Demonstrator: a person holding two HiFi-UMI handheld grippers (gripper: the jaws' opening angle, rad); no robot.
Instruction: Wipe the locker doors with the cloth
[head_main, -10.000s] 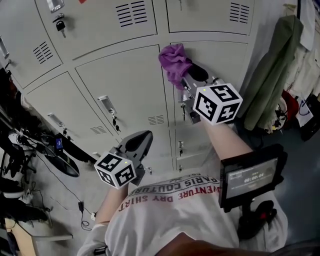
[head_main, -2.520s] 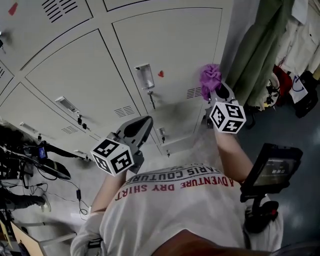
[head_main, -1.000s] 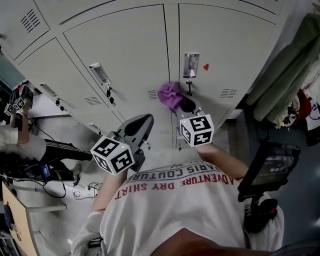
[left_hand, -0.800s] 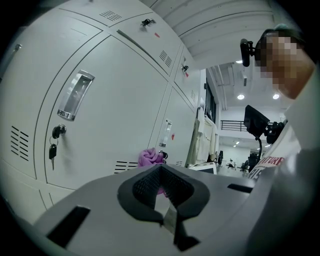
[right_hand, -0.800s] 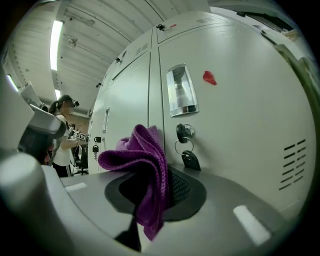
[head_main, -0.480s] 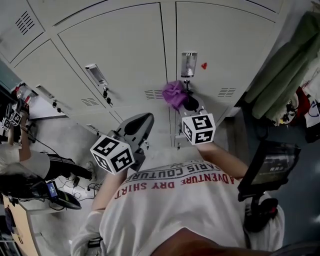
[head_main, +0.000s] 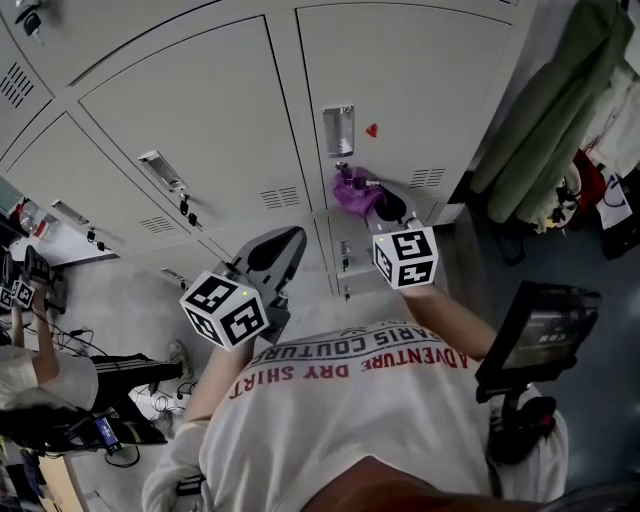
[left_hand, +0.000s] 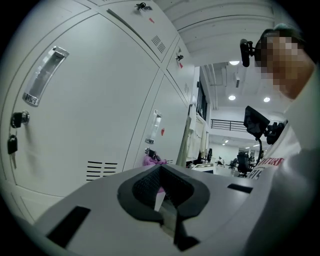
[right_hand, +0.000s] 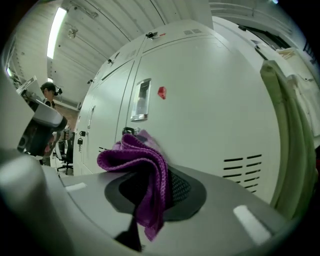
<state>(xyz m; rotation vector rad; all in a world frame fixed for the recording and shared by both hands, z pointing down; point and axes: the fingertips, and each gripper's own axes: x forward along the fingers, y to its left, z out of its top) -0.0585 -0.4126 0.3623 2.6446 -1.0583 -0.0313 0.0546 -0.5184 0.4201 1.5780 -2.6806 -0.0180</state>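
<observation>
up close at the lockers: r. gripper (head_main: 383, 207), jaws clamped on a crumpled purple woven cloth (head_main: 353, 192), holds it at the pale grey metal locker door (head_main: 420, 80) w/ the small red heart sticker (head_main: 372, 129), just below its recessed silver handle (head_main: 338, 130), by the lock; actual contact unclear. l. gripper (head_main: 277, 254) hangs nr. the person's white printed t-shirt (head_main: 350, 400), off the doors, jaws drawn together on nothing.

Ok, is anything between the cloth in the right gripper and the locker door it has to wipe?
Nothing visible. The purple cloth, clamped in the right gripper, is right up at the door, just below its handle plate. Only the door's own lock juts out beside it.
</observation>
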